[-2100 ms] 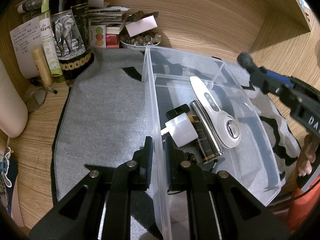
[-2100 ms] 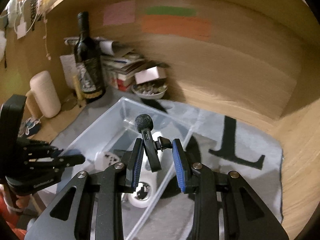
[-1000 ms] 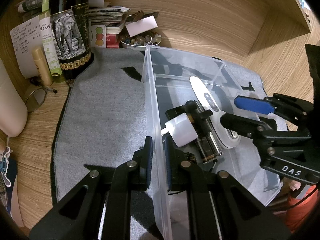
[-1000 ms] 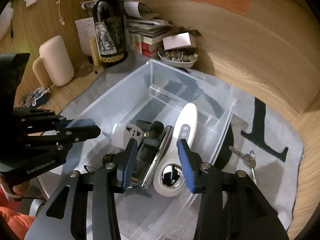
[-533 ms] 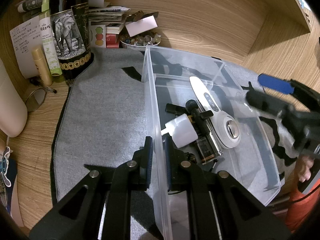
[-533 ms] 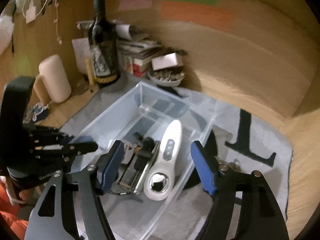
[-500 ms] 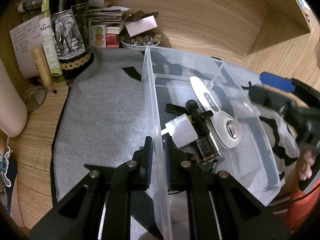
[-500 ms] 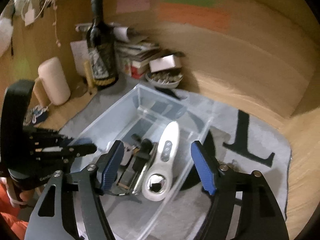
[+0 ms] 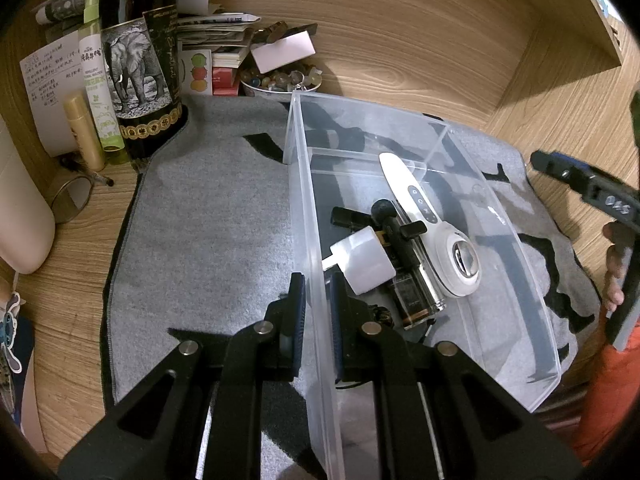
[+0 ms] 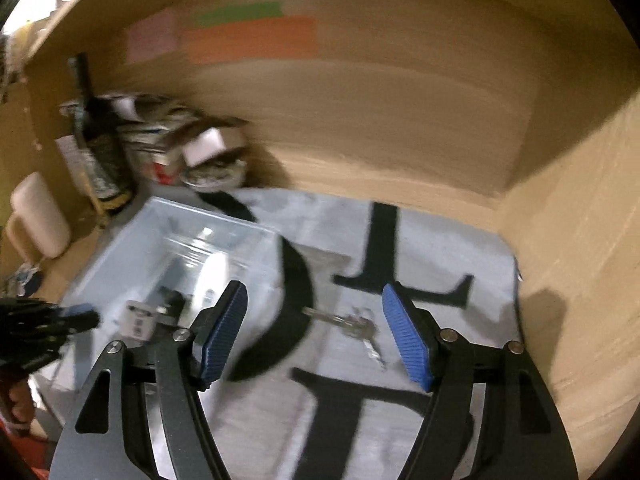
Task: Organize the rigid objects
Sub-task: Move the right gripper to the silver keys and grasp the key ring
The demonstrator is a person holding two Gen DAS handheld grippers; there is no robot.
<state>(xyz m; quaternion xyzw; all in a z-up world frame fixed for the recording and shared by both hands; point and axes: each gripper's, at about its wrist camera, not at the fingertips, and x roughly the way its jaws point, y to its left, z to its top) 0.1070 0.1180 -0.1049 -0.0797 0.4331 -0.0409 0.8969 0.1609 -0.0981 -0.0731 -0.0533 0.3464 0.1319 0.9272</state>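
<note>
While the left gripper [image 9: 316, 304] pinches the near wall of the clear plastic bin [image 9: 516, 240], one pad inside and one outside, it seems there to steady the bin so that dropping things in does not shove it across the grey mat [image 9: 208, 216]. Just past those pads lie the items already collected: a white plug adapter [image 9: 362, 260], a small black microphone [image 9: 394, 228] resting across a metal-cased rectangular object [image 9: 420, 292], and a white handheld device with buttons [image 9: 432, 220] angled toward the bin's inner divider. The far compartment beyond that divider looks empty.

In the right wrist view, blurred by motion, the right gripper [image 10: 316, 332] stands wide with nothing between its blue pads [image 10: 408, 340]; its jaws have just been opening. It points past the bin's edge toward a bunch of keys [image 10: 352, 326] lying loose on the mat beside the bin, apart from its wall. That is likely the next rigid object to collect, and the wide stance suits coming down over the flat, splayed bunch.

Farther back on the counter [image 9: 420, 60], a wine bottle with an elephant label [image 9: 140, 68], a green spray bottle [image 9: 96, 80], a stack of books [image 9: 220, 52] and a bowl of small stones [image 9: 280, 80] crowd the wooden back wall, outside the mat's working area.
</note>
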